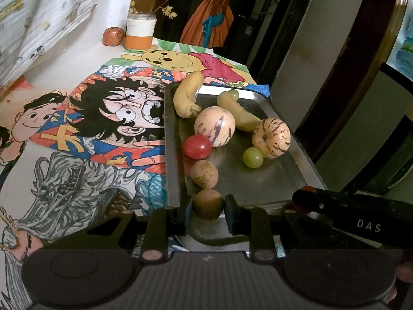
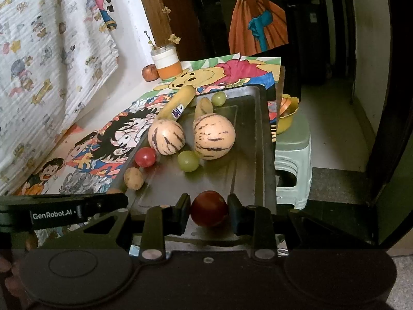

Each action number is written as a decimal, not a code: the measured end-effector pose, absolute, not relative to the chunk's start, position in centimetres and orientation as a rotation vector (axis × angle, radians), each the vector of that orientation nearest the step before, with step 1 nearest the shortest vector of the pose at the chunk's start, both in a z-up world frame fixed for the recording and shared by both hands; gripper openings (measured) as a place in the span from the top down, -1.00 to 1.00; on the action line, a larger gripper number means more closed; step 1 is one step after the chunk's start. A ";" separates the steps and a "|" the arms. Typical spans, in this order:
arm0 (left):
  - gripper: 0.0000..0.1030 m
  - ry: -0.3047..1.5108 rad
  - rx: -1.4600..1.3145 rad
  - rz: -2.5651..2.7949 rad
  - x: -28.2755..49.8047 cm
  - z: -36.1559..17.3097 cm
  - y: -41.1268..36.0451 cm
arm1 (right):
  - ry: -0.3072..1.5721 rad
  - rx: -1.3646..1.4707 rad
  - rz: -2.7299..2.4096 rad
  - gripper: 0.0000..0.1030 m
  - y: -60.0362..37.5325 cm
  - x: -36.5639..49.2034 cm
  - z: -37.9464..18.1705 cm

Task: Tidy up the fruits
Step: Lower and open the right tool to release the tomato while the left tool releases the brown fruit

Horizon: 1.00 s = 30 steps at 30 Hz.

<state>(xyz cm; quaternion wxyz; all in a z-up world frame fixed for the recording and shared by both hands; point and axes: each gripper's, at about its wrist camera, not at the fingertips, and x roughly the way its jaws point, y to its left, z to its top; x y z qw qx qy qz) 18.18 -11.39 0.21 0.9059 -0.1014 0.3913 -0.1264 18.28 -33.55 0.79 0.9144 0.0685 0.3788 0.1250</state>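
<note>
Both tongs loaded over metal tray: left gripper clamped on brown round fruit, right gripper clamped on dark red tomato. Likely mid-placement; next: lower, release beside matching fruit.

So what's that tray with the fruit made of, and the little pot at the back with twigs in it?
The tray looks like metal, probably stainless steel: grey, dully shiny, with fruit reflected in its floor and a pressed, rolled rim. The pot seems to be a clear glass or plastic jar wrapped in white and orange bands; its see-through rim suggests that, though the pictures cannot settle which.
</note>
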 end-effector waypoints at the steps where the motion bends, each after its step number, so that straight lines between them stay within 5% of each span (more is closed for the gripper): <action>1: 0.44 0.808 -0.210 -0.261 18.2 0.2 -11.4 | 0.781 0.145 0.256 0.35 -33.6 18.2 0.7; 30: 0.43 0.814 -0.222 -0.266 18.0 -0.2 -11.5 | 0.726 0.078 0.213 0.26 -33.7 16.5 0.5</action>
